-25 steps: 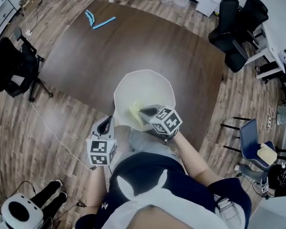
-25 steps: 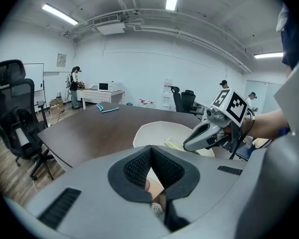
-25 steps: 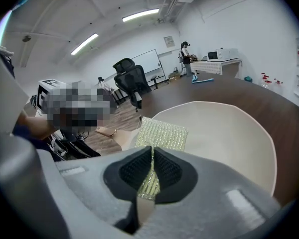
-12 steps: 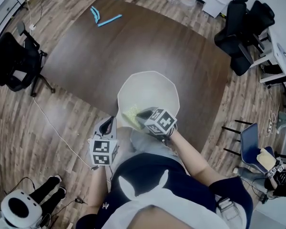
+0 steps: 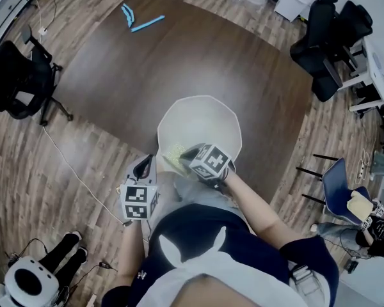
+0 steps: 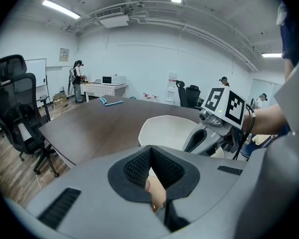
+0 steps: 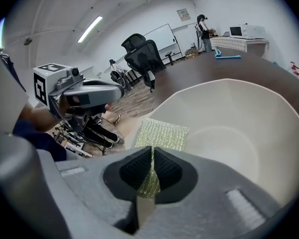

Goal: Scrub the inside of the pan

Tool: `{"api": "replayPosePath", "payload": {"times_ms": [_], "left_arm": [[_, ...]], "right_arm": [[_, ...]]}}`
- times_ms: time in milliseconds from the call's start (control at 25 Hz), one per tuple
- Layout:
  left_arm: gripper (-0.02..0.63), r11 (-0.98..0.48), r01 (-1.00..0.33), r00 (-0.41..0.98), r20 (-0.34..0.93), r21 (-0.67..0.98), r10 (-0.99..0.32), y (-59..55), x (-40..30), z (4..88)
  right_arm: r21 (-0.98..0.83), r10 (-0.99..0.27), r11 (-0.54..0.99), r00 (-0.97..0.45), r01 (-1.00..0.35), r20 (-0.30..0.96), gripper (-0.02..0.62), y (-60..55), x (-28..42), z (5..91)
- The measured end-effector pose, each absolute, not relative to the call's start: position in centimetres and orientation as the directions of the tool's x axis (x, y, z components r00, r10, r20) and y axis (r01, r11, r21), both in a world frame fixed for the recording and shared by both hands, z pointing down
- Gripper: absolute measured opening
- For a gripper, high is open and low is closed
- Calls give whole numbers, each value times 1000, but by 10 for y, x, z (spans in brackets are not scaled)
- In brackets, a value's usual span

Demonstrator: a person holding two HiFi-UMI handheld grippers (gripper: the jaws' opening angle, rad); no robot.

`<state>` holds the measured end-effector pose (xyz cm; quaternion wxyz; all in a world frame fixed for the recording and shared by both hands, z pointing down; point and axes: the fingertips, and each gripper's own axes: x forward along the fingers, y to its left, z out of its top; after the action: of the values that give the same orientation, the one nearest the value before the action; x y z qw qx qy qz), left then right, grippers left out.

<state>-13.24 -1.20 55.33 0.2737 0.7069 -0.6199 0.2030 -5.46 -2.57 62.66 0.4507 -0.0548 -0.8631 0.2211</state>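
A white pan (image 5: 205,121) sits on the dark table (image 5: 179,50) by its near edge. My right gripper (image 5: 185,153) reaches into the pan's near left side, shut on a yellow-green scrub cloth (image 5: 175,152). In the right gripper view the cloth (image 7: 162,133) lies against the pan's inner wall (image 7: 239,118), pinched between the pads of the right gripper (image 7: 152,158). My left gripper (image 5: 144,165) is at the pan's near left, shut on the pale pan handle (image 6: 154,190). That handle (image 7: 122,128) runs from the pan to the left gripper (image 7: 112,91).
Two blue items (image 5: 136,19) lie at the table's far left corner. Black office chairs stand left (image 5: 16,82) and far right (image 5: 326,31) of the table. A cable (image 5: 70,171) trails over the wood floor. A person (image 6: 78,78) stands far back.
My right gripper has slid the cloth a little to the left along the pan's near wall. The left gripper has kept its place on the handle.
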Motion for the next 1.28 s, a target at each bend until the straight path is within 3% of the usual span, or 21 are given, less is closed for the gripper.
{"api": "replayPosePath", "payload": {"times_ms": [1280], "left_arm": [[2,-80,-985,164,690,152,-705,-35,-144,592]], "right_arm": [[-492,394,867,-499,-78,772,15,-37,-72,661]]}}
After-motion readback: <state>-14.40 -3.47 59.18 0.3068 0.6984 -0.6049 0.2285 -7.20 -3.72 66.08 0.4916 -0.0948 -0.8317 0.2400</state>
